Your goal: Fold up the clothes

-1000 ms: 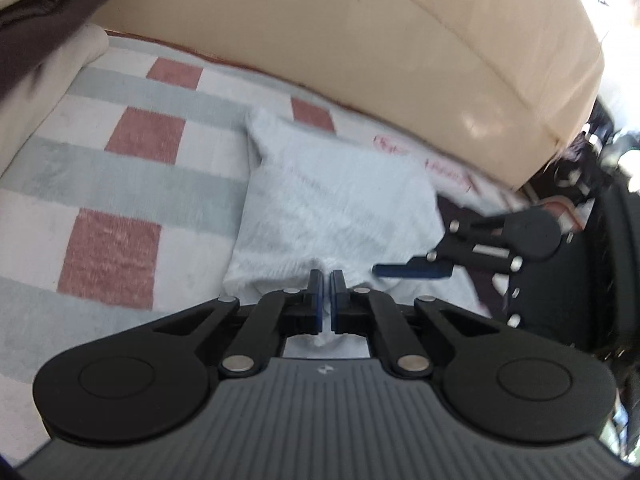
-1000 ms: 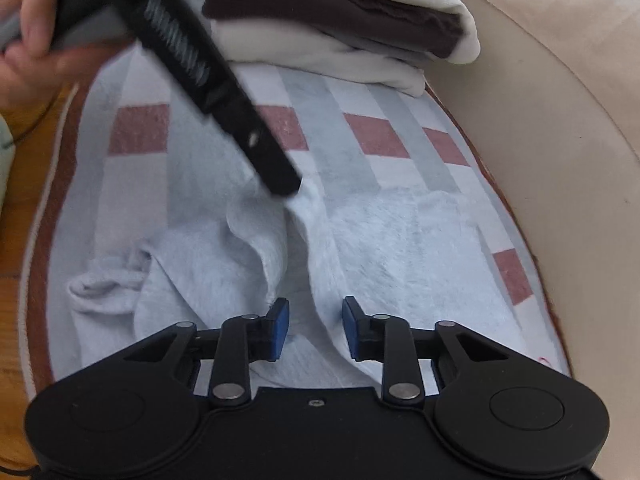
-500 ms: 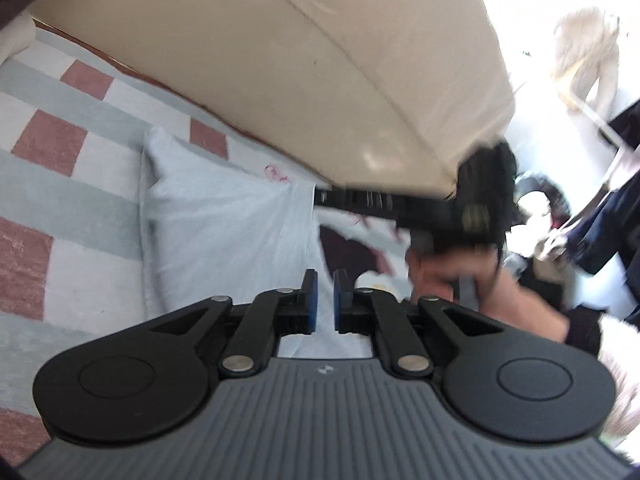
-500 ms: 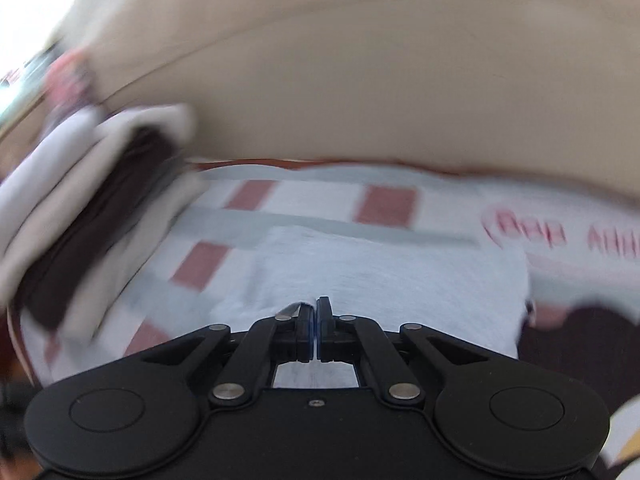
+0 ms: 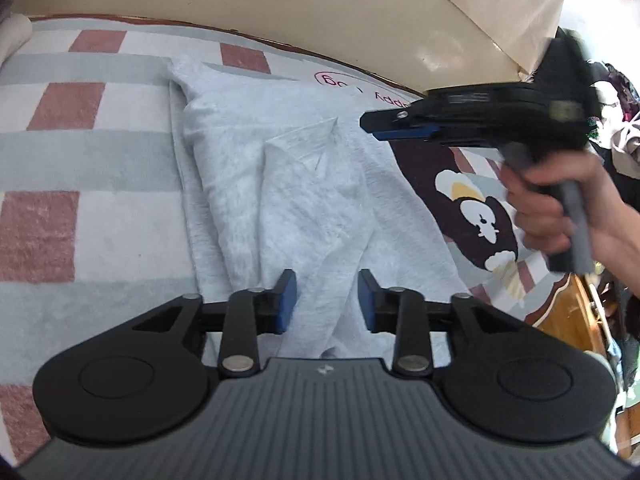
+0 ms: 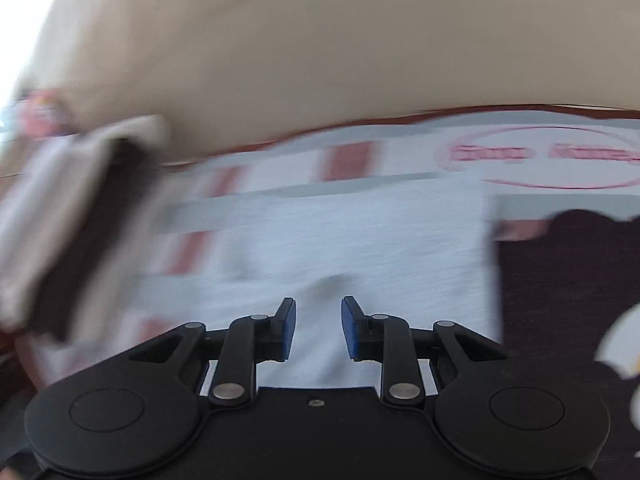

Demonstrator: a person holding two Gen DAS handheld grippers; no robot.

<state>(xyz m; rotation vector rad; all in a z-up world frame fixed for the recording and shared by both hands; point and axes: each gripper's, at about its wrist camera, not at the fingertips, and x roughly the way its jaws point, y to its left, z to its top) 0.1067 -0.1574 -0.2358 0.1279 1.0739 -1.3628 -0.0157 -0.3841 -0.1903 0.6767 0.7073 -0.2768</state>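
Note:
A pale grey garment (image 5: 304,184) lies folded in a long strip on the checked blanket, one flap crossing its middle. My left gripper (image 5: 327,300) hovers over its near end; the jaws are opening and the cloth lies under the gap, with no pad pressing on it. In the left wrist view my right gripper (image 5: 384,126) comes in from the right, held by a hand (image 5: 552,208), over the garment's far right edge. The blurred right wrist view shows the right gripper (image 6: 318,328) above the grey garment (image 6: 360,240), its jaws opening with nothing between them.
The checked red, grey and white blanket (image 5: 100,152) covers the seat below a cream sofa back (image 5: 320,8). A stack of folded white and dark clothes (image 6: 80,220) sits at the left. A dark printed patch (image 5: 472,200) lies right of the garment.
Both grippers were shut half a second ago and now stand open. The left one has let go of the grey cloth, which now lies with a flap folded over. The right gripper has swung round.

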